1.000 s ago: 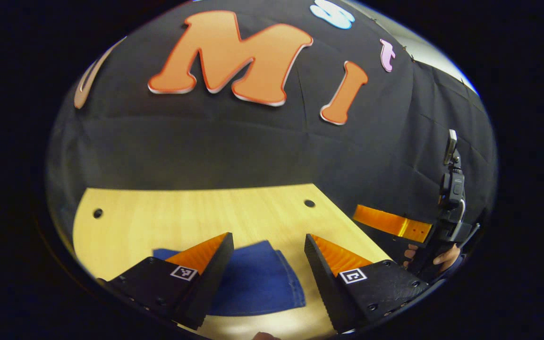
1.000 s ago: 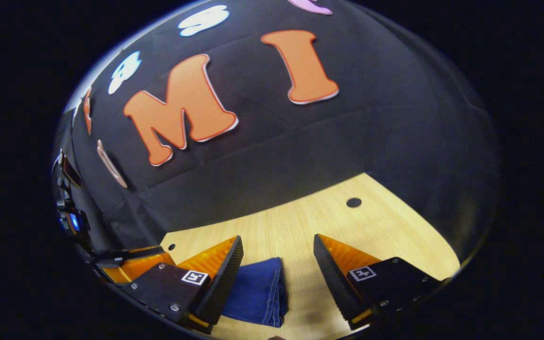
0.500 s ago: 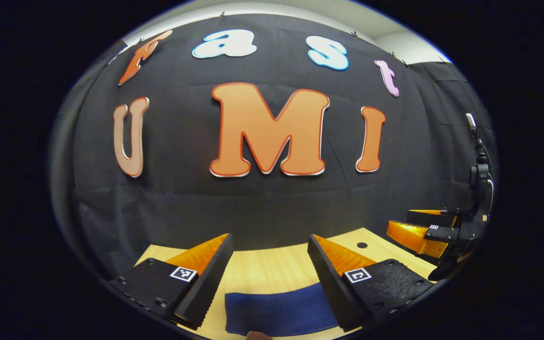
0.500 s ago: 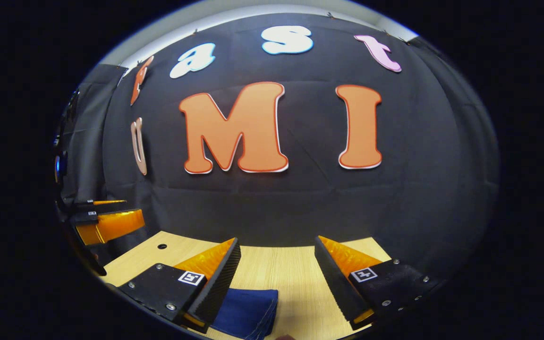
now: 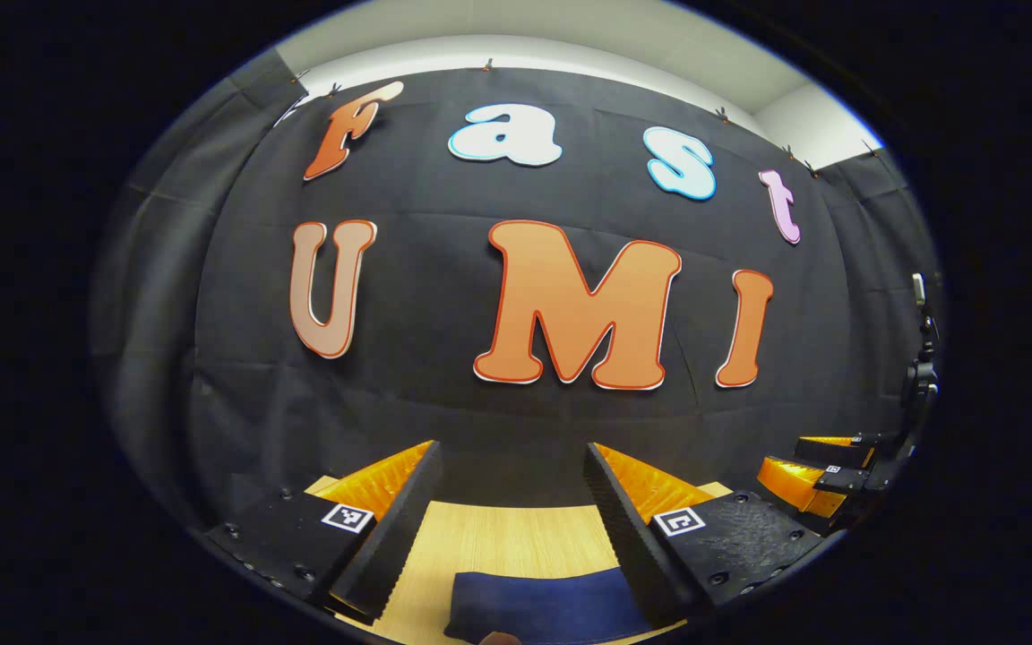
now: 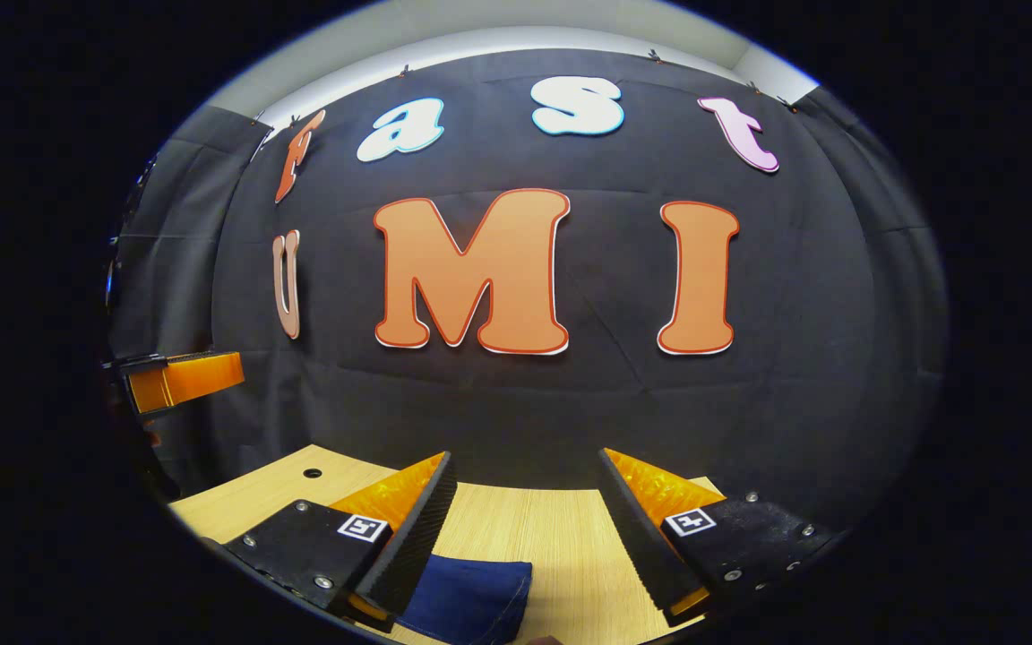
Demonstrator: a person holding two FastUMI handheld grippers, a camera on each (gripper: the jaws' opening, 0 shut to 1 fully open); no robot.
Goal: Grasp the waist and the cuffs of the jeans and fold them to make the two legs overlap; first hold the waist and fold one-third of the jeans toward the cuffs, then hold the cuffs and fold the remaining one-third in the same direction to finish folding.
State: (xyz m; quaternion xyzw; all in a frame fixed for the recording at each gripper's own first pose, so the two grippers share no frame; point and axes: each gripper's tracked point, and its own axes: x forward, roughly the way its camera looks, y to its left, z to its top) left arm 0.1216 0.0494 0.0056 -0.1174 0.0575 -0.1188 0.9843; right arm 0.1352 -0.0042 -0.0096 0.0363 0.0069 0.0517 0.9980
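Your left tongs stand spread wide with nothing between the jaws, raised off the counter and aimed level at the booth wall; your right tongs likewise gape and carry nothing. Below the left pair, the jeans lie flat on the counter as a compact dark blue bundle at the bottom edge of the left gripper view. In the right gripper view the same bundle sits low and left, its near part tucked under your inner finger, a stitched edge facing bare wood. Neither pair touches the cloth. The other tongs show at the rim of each view, also held up and apart from the denim. Judgement: the bundle looks short and stacked, with no loose leg or waistband trailing where visible, so both thirds appear folded over and the job reads as finished; much of the bundle is cut off, so you cannot confirm squared edges
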